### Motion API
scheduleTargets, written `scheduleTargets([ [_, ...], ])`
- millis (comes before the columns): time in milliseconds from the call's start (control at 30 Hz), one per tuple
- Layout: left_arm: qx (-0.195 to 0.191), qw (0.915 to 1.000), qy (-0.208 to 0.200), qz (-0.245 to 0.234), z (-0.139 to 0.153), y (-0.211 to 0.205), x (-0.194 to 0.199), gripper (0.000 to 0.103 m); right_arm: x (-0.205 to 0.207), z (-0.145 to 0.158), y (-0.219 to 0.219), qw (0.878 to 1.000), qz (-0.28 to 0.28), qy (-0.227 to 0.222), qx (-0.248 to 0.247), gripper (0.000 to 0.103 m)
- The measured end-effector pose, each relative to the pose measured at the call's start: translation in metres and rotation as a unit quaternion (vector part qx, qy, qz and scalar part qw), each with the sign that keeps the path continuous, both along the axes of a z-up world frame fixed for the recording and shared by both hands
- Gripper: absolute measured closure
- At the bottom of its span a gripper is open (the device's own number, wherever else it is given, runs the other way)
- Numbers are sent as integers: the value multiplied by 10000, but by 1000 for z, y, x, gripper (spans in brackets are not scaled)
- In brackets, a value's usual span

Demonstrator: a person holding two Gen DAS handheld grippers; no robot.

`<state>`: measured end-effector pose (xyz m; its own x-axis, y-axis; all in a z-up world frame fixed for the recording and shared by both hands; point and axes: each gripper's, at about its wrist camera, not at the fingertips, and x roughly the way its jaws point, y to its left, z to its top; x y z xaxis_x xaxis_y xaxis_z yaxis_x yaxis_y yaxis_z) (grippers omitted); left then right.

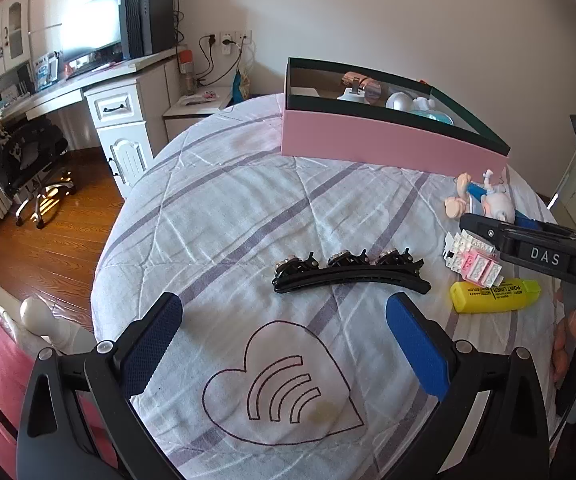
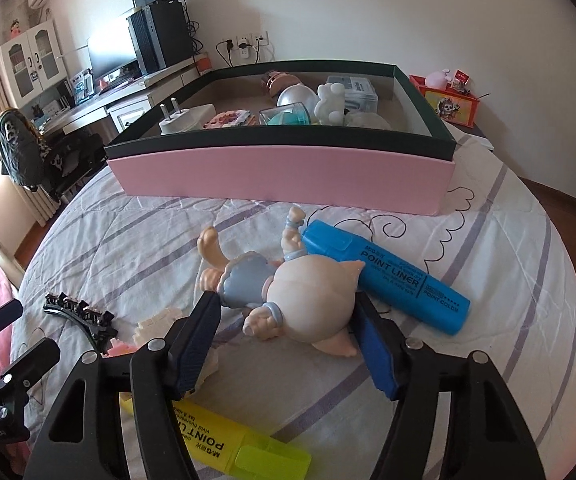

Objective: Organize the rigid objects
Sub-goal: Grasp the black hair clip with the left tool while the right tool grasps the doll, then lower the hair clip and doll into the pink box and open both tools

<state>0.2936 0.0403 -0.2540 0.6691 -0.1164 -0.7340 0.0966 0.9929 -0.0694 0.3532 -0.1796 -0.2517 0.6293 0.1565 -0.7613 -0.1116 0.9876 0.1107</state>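
Observation:
On the bed, a pink box with a dark rim (image 1: 384,136) (image 2: 288,172) holds several small items. A black hair clip (image 1: 348,274) (image 2: 83,316) lies just ahead of my open, empty left gripper (image 1: 283,320). A doll figure (image 2: 288,296) (image 1: 484,200) lies between the fingers of my open right gripper (image 2: 288,316), its big head against the right pad; the jaws are not closed on it. A blue highlighter (image 2: 388,276) lies beside it. A yellow highlighter (image 1: 494,295) (image 2: 215,444) and white-pink bricks (image 1: 474,258) (image 2: 159,324) lie under the right gripper.
The bed's quilt (image 1: 247,208) drops off at the left to a wood floor (image 1: 47,240). A desk with monitor (image 1: 99,32), office chair (image 1: 27,152) and a bedside table with a red box (image 2: 452,106) stand beyond.

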Motion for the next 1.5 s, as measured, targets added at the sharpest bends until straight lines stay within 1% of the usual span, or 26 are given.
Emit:
scheduleTargets([
  [133, 36, 9999, 46, -94, -4, -3, 10, 0, 11, -2, 3, 9999, 7, 63, -106, 32],
  [300, 305, 9986, 131, -403, -7, -15, 29, 0, 13, -2, 0, 10000, 49, 56, -2, 32],
  [400, 254, 9980, 172, -559, -6, -17, 38, 2, 13, -2, -1, 10000, 70, 32, 41, 32],
  [433, 246, 9979, 135, -582, -5, -17, 39, 12, 13, -2, -1, 9999, 83, 28, 72, 32],
  [467, 264, 9979, 85, -578, -4, -18, 40, 28, 14, -1, -2, 9999, 86, 20, 98, 32],
  [567, 331, 9976, 23, -607, -4, -23, 40, 53, 15, -1, -3, 9998, 104, 6, 139, 33],
  [600, 304, 9973, -13, -664, -3, -25, 39, 59, 14, 0, -3, 9998, 112, -20, 157, 33],
  [633, 267, 9972, -30, -702, -3, -27, 39, 67, 13, 1, -3, 9998, 124, -36, 174, 33],
  [700, 258, 9970, -39, -725, -3, -30, 40, 73, 12, 2, -3, 9997, 145, -65, 197, 33],
  [733, 206, 9972, -48, -718, -2, -30, 39, 80, 11, 2, -3, 9997, 157, -74, 198, 33],
  [767, 114, 9974, -60, -715, -1, -28, 38, 84, 11, 2, -2, 9997, 172, -73, 187, 33],
  [800, 45, 9973, -72, -723, 0, -27, 37, 84, 9, 3, -1, 9996, 184, -91, 185, 33],
  [967, -29, 9967, -111, -797, 2, -34, 36, 84, 5, 4, 0, 9994, 239, -134, 194, 33],
  [1133, -100, 9962, -239, -831, 13, -38, 32, 84, 0, 8, -3, 9992, 216, -227, 264, 33],
  [1333, -128, 9939, -541, -953, 41, -51, 35, 84, -6, 23, -2, 9982, 262, -438, 317, 32],
  [1500, -74, 9909, -819, -1067, 68, -66, 54, 84, -3, 46, -3, 9965, 277, -740, 277, 32],
])
